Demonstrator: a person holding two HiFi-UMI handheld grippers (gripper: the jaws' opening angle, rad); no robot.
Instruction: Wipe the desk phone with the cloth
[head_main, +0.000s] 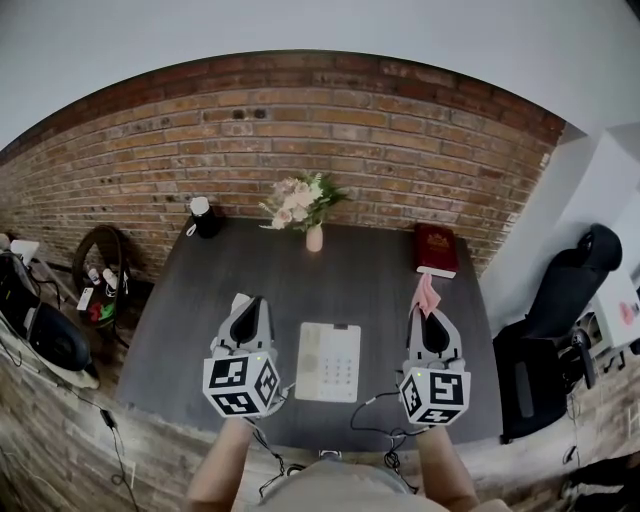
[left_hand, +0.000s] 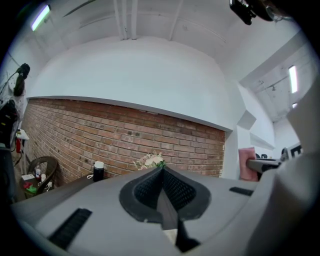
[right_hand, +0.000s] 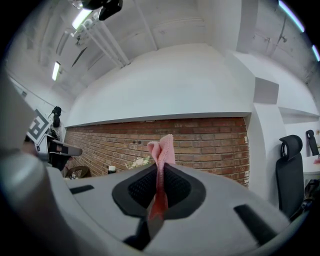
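Lower end of cloth (right_hand: 162, 146) out of sight between right tongs (right_hand: 159, 172)

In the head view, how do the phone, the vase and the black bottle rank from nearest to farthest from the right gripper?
Measured from the right gripper, which holds the cloth:
1. The phone, close on its left.
2. The vase, farther ahead, in the middle.
3. The black bottle, farthest, at the far left corner.
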